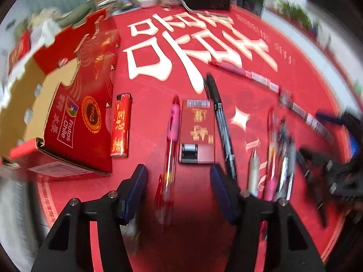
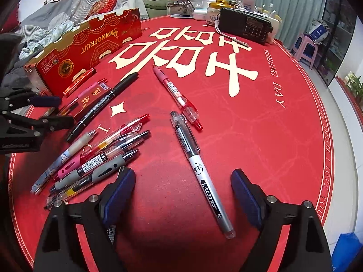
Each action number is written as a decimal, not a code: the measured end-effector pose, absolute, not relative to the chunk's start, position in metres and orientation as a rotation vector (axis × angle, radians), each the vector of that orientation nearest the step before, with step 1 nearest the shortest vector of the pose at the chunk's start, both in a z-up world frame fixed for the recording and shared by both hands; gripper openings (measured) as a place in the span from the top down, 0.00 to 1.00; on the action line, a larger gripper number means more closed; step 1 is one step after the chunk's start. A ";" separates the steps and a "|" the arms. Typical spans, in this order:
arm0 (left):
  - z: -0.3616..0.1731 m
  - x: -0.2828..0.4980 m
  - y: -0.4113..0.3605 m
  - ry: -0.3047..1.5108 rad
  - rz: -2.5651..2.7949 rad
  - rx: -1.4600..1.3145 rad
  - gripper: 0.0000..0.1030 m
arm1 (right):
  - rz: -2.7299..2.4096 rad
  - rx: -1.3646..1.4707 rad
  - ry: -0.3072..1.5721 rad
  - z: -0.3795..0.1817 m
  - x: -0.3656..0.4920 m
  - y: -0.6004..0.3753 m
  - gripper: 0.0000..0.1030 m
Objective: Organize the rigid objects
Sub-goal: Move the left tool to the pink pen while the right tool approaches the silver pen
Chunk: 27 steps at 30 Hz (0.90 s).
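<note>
- Overhead, the left claw stands partly spread above a clear-barrelled red pen with a pink rubbery grip; its navy pads touch nothing.
- Beside that pen lie a glossy red lighter, a flat red card box and a slim black marker.
- Only the right wrist view shows things sharply: the right claw gapes wide over a silver-white K-2020 pen lying on the round red bench.
- A bundle of pens rests left of it, a cardboard fruit box beyond.
</note>
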<state>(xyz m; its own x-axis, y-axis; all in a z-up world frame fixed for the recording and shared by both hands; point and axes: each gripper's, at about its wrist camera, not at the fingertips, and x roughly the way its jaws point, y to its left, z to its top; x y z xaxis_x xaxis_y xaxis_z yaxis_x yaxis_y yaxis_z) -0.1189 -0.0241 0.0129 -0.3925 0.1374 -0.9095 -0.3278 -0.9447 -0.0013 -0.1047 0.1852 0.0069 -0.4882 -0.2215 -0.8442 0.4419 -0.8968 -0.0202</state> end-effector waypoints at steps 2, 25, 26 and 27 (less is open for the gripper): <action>0.013 -0.119 -0.024 0.258 2.397 -1.527 0.42 | -2.397 1.308 0.331 0.007 -0.105 0.185 0.15; 0.014 -0.122 -0.019 0.241 2.403 -1.528 0.54 | -2.427 1.321 0.307 0.015 -0.110 0.186 0.71; 0.014 -0.122 -0.019 0.232 2.410 -1.530 0.54 | -2.426 1.320 0.308 0.015 -0.110 0.186 0.71; 0.014 -0.122 -0.018 0.227 2.417 -1.531 0.54 | -2.426 1.319 0.310 0.015 -0.110 0.186 0.71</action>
<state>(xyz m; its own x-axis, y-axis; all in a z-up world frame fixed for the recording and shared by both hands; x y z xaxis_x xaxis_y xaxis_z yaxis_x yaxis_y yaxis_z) -0.1216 -0.0184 0.0136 -0.4048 0.1425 -0.9032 -0.3085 -0.9512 -0.0118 -0.1102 0.1863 0.0148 -0.4989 -0.2070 -0.8416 0.4122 -0.9109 -0.0203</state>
